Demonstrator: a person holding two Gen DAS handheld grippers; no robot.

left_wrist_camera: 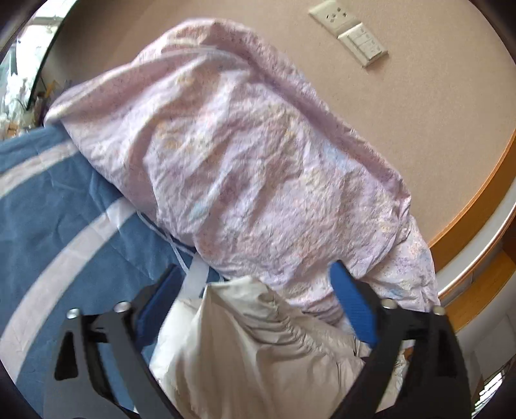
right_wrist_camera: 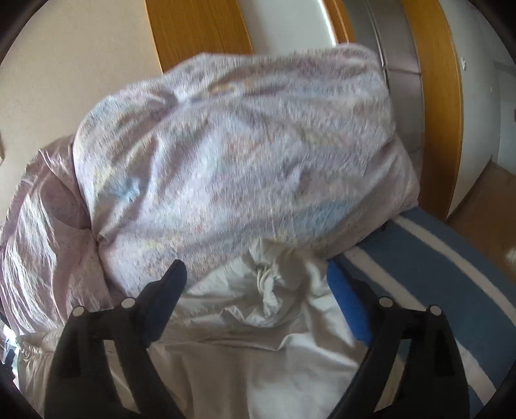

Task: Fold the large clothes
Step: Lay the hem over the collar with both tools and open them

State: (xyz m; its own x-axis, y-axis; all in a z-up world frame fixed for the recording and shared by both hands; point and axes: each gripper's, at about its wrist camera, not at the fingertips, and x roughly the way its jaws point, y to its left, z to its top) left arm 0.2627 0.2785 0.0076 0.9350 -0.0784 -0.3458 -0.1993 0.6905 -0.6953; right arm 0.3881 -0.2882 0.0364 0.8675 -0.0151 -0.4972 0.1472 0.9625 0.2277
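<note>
Right now your left gripper (left_wrist_camera: 254,290) sits at the bottom of its frame with its jaws spread wide, and a bunched white garment (left_wrist_camera: 258,348) fills the gap between the blue pads (left_wrist_camera: 354,309) without either pad visibly pressing on it. Your right gripper (right_wrist_camera: 254,287) is likewise spread wide at the bottom of its frame, the same white garment (right_wrist_camera: 245,348) lying crumpled between and below its fingers (right_wrist_camera: 346,303), with a knotted cord end (right_wrist_camera: 266,278) showing in the folds near the middle. Just beyond the white garment in both views lies a pale pink floral bundle (left_wrist_camera: 245,161), a puffy pillow or rolled quilt (right_wrist_camera: 232,161); you cannot tell which. It takes up the centre of each frame and touches the garment's far edge. Under everything is a bed covered by a blue blanket with white stripes (left_wrist_camera: 64,199), at the left of the left view and at the lower right of the right view (right_wrist_camera: 435,274). Farthest off, the left view shows a beige wall with a socket and switch plate (left_wrist_camera: 351,32) at the upper right, and the right view shows wooden door frames (right_wrist_camera: 196,29) along the top.
</note>
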